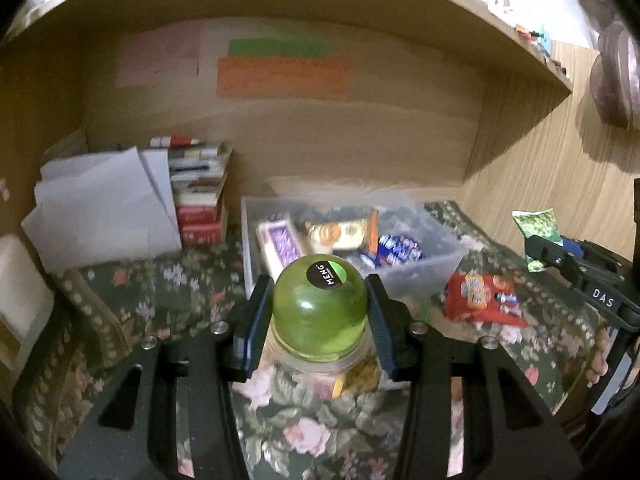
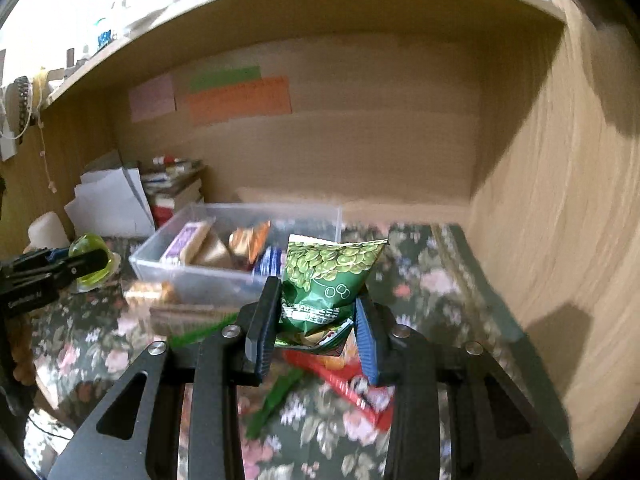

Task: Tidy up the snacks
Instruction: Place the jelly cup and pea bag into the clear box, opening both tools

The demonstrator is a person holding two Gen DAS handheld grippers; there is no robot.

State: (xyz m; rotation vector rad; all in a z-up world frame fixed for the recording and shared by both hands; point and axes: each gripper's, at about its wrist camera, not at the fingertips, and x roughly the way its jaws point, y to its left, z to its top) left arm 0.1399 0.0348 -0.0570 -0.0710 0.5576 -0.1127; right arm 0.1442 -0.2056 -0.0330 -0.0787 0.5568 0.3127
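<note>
Green-lidded jar [image 1: 320,312] clamped in left gripper [image 1: 318,328]: rigid, likely slippery. Crinkly green snack bag [image 2: 328,280] pinched in right gripper [image 2: 316,328]; light, crushable.

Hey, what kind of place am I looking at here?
Probably a home desk nook under a wooden shelf: floral tablecloth, stacked books, sticky notes on the back panel, a clear snack bin.
</note>
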